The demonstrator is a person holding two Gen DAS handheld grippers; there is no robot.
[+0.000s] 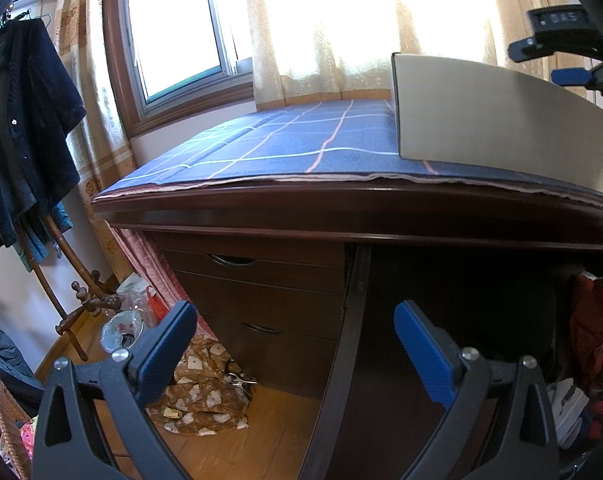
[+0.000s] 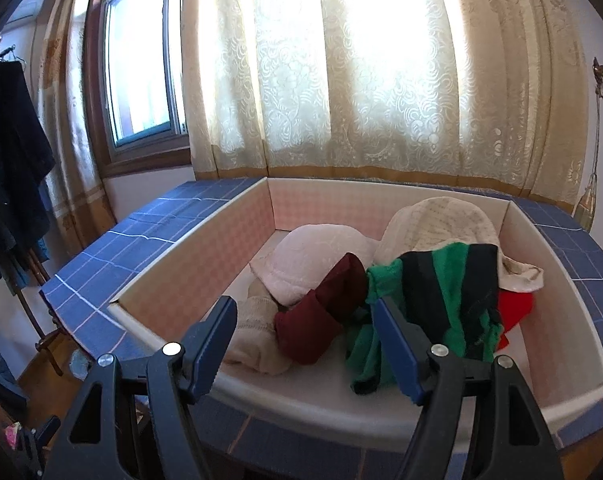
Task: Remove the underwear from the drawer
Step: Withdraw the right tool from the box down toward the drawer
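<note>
**Sorting day at the window desk: clothes pile up in a white box as the drawer stands open**

Sunlight floods through cream curtains onto a dark wooden desk covered with a blue checked cloth. Over it, the right gripper hangs with its jaws wide apart and nothing between them, just above the near rim of a white box set on the cloth, apparently as the collecting place. Beyond its fingers lie the garments in the box: a green-and-black striped piece nearest, a maroon one beside it, pale items and a scrap of red behind. The empty, spread jaws suggest a drop-off here.

Lower down, the left gripper is likewise open and empty, pointing toward the desk front. The pulled-out drawer lies to its right, and more clothing, red and white, shows at that view's right edge; which pieces are underwear cannot be told. The gripper's place there looks like readiness for the next pick.
</note>
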